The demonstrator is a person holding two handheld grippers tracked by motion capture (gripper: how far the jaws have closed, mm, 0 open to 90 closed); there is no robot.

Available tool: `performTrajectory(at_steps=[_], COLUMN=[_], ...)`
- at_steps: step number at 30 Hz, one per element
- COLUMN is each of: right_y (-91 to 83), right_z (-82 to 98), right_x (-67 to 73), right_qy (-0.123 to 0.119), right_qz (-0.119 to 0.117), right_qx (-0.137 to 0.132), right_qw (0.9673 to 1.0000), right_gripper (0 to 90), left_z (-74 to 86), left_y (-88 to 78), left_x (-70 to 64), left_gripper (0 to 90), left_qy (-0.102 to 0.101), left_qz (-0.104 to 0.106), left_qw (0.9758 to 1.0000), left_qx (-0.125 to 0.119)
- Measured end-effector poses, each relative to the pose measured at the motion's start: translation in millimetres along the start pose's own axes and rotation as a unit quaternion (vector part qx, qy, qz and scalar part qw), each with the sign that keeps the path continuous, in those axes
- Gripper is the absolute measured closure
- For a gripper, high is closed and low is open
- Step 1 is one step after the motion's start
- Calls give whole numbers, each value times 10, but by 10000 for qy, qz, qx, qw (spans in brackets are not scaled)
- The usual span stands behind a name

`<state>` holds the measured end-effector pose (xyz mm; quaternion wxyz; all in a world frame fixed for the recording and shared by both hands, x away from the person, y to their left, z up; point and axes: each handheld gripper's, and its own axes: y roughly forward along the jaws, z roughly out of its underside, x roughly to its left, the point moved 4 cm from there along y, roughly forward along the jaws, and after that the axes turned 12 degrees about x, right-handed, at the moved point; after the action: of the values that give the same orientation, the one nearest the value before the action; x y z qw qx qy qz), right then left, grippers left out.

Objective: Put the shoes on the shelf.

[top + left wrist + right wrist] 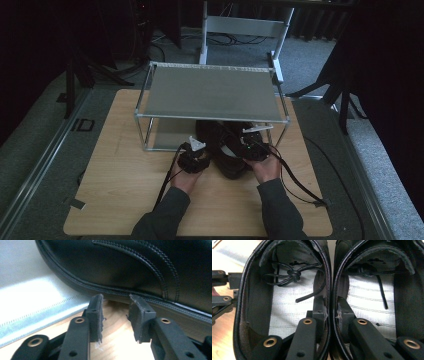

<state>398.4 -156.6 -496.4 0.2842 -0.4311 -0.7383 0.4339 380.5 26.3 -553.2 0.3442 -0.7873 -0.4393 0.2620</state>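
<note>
Left tool [115, 315]: jaws spread with a clear gap, nothing between them; the tips sit just short of the outer side of the left shoe [140, 270], low by its sole seam, over bare wood.
Left hand [186, 179]: comes in from the near edge of the table, forearm in a dark sleeve, tool [194, 159] pointing toward the rack, just beside the shoes.
Right tool [332, 312]: jaws pressed close on the two touching inner walls of the pair, one jaw inside each shoe opening, pinching the collars together.
Right hand [266, 167]: enters from the near edge, sleeve dark, tool [252, 146] at the right side of the pair.
Shoes [227, 147]: black leather pair, side by side and touching, at the middle of the table [125, 200], toes under the rack's front edge; laces [292, 275] lie loose inside the left shoe [287, 302]; pale insoles visible in both it and the right shoe [374, 302].
Rack [212, 92]: metal-framed two-level shelf on the far half of the table; its grey top plate overhangs the shoes' front parts.
Lower shelf plate [30, 302]: pale, beside the left tool's jaws.
Cables [295, 182]: trail from both tools across the table toward the near edge.
</note>
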Motion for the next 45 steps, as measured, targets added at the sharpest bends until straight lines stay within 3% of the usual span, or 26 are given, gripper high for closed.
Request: performTrajectory(at_steps=[5,9,11,15,20,28,33,40,45], right_y=[57,86,88,72,82,144,189,263,333], right_z=[-36,-58,-64,-119,-164,-182,-212,-208,-231], right_x=[8,10,16,104,141,163,164,184,131], right_qy=[156,325,337,229,331,631,781,917,1063], right_qz=[-37,-56,-2,326,297,282,398,697,608], right_qx=[-81,-160,-194,-278,-413,-669,-817,-1162,-1196], right_qw=[9998,9993,9992,9988,9982,9954,9928,9865,9852], right_gripper=[804,803,803,803,803,802,802,802,802], left_z=[-76,-131,-145,-170,-204,-283,-354,-419,-447], left_y=[64,105,120,132,112,152,215,337,410], left_x=[36,54,57,65,115,155,178,141,147], left_gripper=[725,764,790,817,841,893,896,900,900], left_qy=[-106,-69,-25,-74,-179,-267,-294,-363,-412], left_qz=[-84,-118,-158,-257,-304,-451,-518,-914,-1070], left_qw=[9999,9999,9999,9996,9993,9983,9978,9938,9918], left_qx=[-26,-33,4,-45,-157,-245,-284,-510,-560])
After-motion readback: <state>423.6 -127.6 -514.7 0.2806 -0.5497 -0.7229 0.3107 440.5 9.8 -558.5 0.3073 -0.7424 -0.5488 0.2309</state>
